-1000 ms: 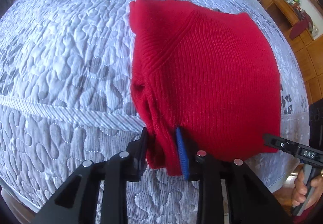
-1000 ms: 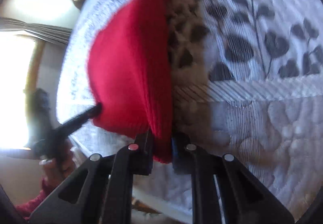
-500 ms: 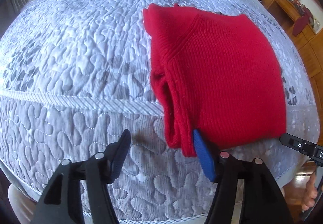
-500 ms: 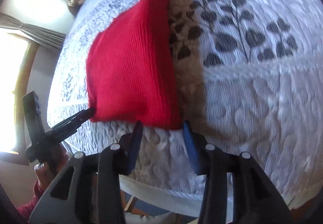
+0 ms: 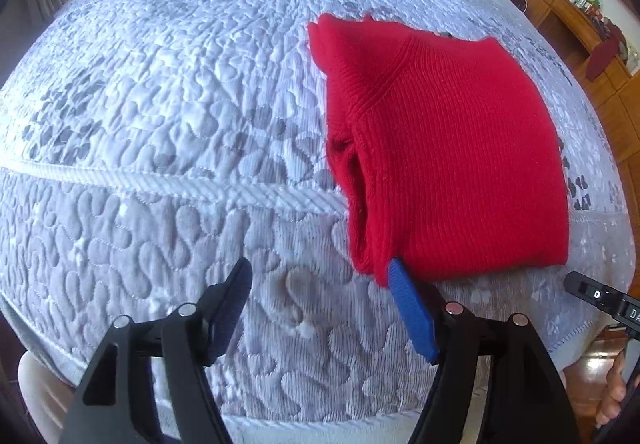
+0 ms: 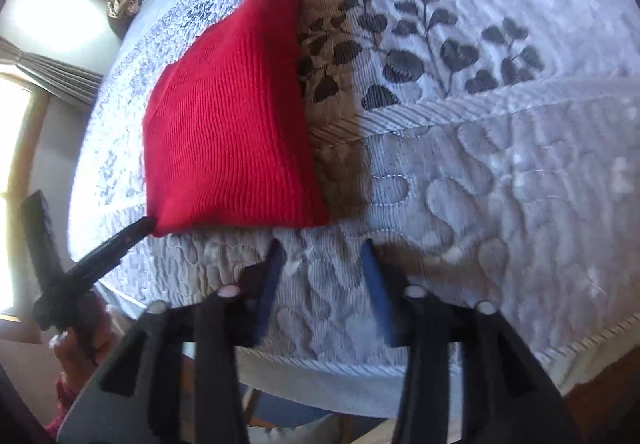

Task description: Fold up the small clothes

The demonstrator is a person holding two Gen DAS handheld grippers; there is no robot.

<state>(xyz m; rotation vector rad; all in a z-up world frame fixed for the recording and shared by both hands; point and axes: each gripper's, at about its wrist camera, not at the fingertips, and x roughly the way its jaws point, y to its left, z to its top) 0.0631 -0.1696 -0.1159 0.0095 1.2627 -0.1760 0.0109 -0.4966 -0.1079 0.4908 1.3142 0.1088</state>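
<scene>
Now both tools off red sweater (image 5: 448,155).

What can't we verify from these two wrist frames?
- Underside and inner layers of the folded red knit garment: hidden by its own top layer, both views.
- Garment type: no sleeves or neckline identifiable.
- Left tool: its blue fingertip sits at the hem; contact unclear.
- Right tool: open, motion-blurred in the right wrist view.
- Quilted bedspread: far edges cut off by the fisheye rim.
- Items on the wooden cabinet: too small.
</scene>
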